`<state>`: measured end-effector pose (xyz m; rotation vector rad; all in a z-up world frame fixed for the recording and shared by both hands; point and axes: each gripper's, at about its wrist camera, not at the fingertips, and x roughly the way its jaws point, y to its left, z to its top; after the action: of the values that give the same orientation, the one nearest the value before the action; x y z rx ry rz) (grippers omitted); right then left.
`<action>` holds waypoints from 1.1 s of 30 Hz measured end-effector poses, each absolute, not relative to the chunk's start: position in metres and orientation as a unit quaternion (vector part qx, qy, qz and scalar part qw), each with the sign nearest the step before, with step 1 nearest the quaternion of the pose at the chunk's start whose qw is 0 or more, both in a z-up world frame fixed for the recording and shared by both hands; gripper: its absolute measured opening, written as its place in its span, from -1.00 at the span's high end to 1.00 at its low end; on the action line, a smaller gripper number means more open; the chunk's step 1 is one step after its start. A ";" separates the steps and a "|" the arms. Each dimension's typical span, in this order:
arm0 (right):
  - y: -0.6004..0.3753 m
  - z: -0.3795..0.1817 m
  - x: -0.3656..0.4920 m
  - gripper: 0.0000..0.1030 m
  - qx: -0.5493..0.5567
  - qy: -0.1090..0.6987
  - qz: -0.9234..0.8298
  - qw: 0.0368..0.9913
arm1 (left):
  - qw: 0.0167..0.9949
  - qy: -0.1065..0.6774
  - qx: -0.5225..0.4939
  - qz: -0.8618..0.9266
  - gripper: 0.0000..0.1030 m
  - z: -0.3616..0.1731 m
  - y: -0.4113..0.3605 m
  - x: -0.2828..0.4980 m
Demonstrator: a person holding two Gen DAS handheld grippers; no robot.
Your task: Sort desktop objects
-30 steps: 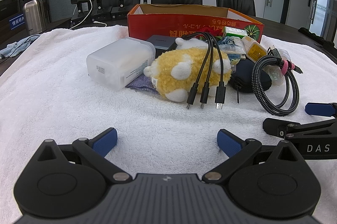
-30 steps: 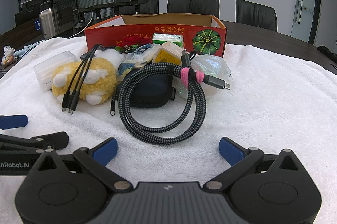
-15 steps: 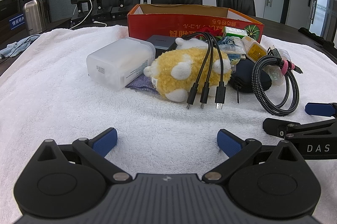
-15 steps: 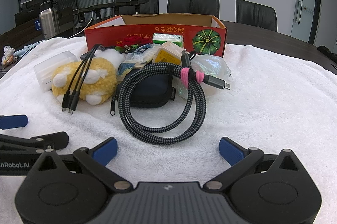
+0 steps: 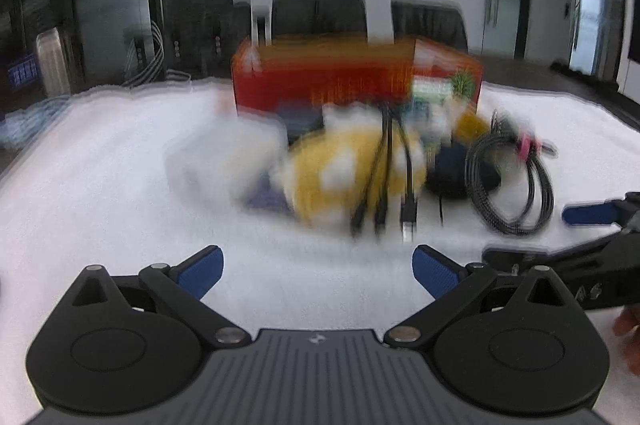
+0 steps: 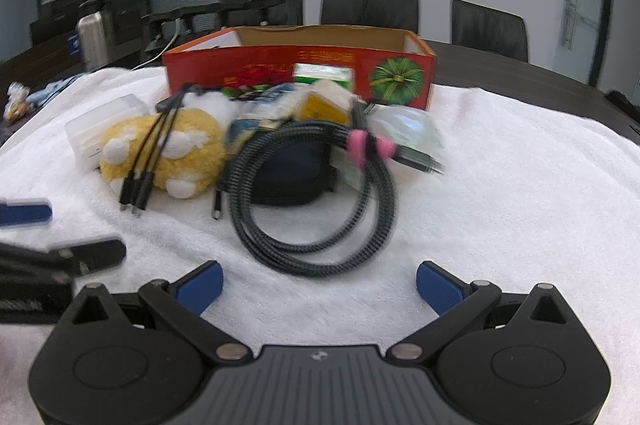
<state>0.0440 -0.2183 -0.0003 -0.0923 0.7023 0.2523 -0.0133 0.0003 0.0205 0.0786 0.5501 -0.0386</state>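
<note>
A heap of small objects lies on a white towel [image 6: 520, 209] in front of a red cardboard box [image 6: 300, 65]. It holds a yellow plush toy [image 6: 168, 149] with a black three-headed cable [image 6: 140, 181] draped over it, a clear plastic box [image 6: 96, 129], a dark pouch [image 6: 288, 173] and a coiled braided cable [image 6: 320, 201] with a pink tie. My right gripper [image 6: 318, 285] is open and empty, just short of the coiled cable. My left gripper [image 5: 318, 269] is open and empty, short of the plush toy [image 5: 344, 169]. The left wrist view is blurred.
The red box [image 5: 352, 77] stands at the back of the towel, open on top. A steel flask [image 6: 94, 37] and black stands are at the far left. Black chairs [image 6: 368, 5] stand behind the table. Small packets [image 6: 320, 105] lie between box and cable.
Both grippers have started moving after holding still; both views are now blurred and have shifted, the heap sitting a little higher and farther. Both stay open and nothing was grasped.
</note>
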 end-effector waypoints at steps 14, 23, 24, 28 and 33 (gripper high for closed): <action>-0.267 0.088 0.088 -1.00 -0.018 0.266 0.192 0.944 | 0.965 0.254 0.048 -0.036 -1.00 0.082 0.049 0.081; -0.288 0.093 0.154 -0.59 0.018 0.292 0.212 0.932 | 0.946 0.305 -0.003 -0.108 -1.00 0.069 0.084 0.133; -0.283 0.091 0.164 -0.60 0.024 0.296 0.223 0.928 | 0.946 0.304 -0.005 -0.111 -1.00 0.071 0.079 0.141; -0.249 0.082 0.210 -0.59 0.049 0.345 0.253 0.903 | 0.930 0.350 0.011 -0.110 -1.00 0.064 0.053 0.187; -0.217 0.062 0.251 -0.59 0.032 0.400 0.224 0.888 | 0.910 0.397 0.046 -0.111 -1.00 0.047 0.035 0.221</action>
<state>0.2507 -0.2167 0.0624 0.0656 0.8322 0.4656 0.2211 0.0349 0.0474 0.0958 0.8192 -0.2285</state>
